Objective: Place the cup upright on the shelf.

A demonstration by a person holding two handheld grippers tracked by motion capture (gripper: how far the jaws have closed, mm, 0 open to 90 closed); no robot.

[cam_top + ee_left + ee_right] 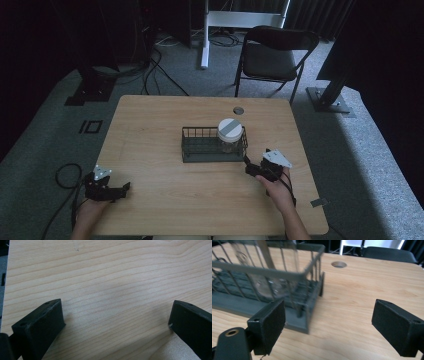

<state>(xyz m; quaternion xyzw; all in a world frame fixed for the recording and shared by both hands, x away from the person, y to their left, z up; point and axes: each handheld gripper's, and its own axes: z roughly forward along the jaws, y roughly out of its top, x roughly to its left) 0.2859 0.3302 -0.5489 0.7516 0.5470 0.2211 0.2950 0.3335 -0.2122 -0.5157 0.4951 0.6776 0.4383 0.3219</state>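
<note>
A dark wire basket [200, 150] stands at the middle of the wooden table [150, 130]. Inside its right end is a clear glass jar [229, 142] with a white lid crossed by a grey stripe. My right gripper [247, 164] hovers just off the basket's near right corner, open, with nothing between its jaws. In the right gripper view the basket [287, 275] and the blurred jar [265, 287] lie ahead to the left. My left gripper [125, 187] rests near the table's front left edge, open over bare wood [112, 297].
A round cable hole [238, 110] sits at the table's far edge. A black folding chair [272, 55] stands beyond the table. Cables lie on the grey carpet at left. Dark stands flank both sides.
</note>
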